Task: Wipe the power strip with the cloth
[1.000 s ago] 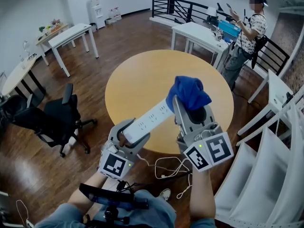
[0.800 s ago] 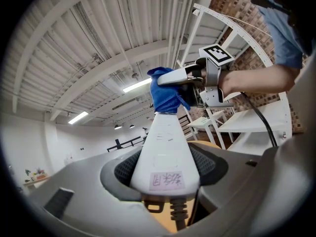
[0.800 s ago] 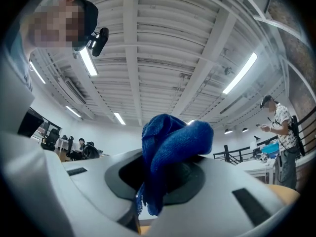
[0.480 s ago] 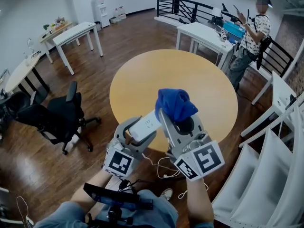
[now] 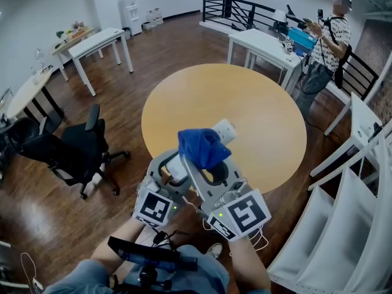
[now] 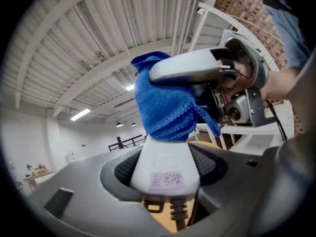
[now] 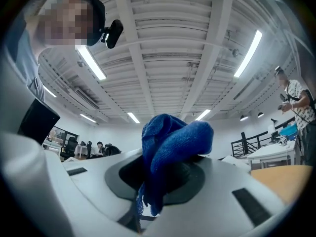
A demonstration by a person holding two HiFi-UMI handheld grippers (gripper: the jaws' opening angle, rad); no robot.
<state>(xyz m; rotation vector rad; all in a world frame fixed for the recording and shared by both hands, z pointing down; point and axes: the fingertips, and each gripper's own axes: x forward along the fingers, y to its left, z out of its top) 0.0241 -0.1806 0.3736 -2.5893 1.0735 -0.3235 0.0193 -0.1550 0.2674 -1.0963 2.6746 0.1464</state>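
Left tongs (image 5: 170,167) clamped on the cord end of the white power strip (image 5: 224,130), which I hold in the air; the round surface (image 5: 245,97) lies below the strip. Right tongs (image 5: 205,164) clamped on the blue cloth (image 5: 202,147), which presses against the strip's middle, just beyond my left tongs.

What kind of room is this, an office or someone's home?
Most likely an open-plan office or lab workspace, not a home: white desks stand around the room, a black swivel office chair sits on the wood floor, and a big round wooden table fills the middle.
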